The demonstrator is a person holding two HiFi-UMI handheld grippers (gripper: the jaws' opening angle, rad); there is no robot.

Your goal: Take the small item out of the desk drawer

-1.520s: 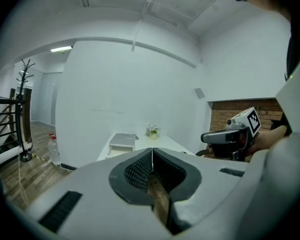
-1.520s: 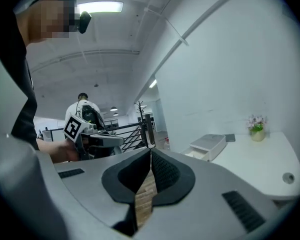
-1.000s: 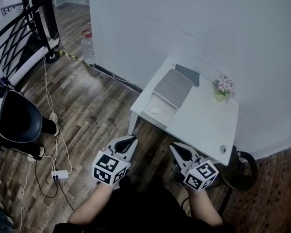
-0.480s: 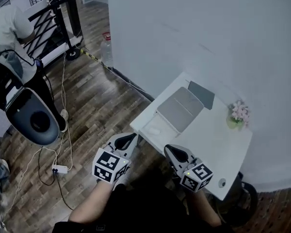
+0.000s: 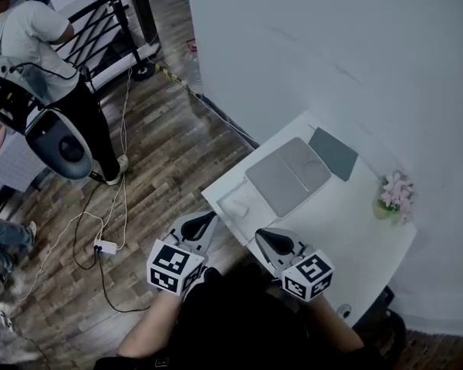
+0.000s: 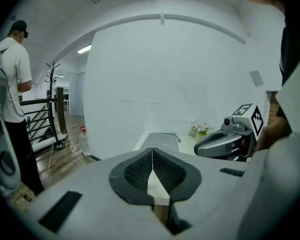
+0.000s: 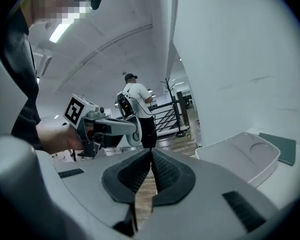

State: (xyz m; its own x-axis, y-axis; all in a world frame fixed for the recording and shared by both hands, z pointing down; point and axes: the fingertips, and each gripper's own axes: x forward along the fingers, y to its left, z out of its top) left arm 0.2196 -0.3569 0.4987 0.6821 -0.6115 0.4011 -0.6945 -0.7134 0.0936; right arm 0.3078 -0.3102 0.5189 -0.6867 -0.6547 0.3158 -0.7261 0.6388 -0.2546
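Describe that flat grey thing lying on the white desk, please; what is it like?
The grey tray is a pale, matt rectangle, plastic by its look, with rounded corners and a raised rim. A faint line crosses its middle, and a shallow round dent sits near one end. It lies flat on the white desk, nothing on it. A dark pad lies by its far corner; whether they touch is unclear.
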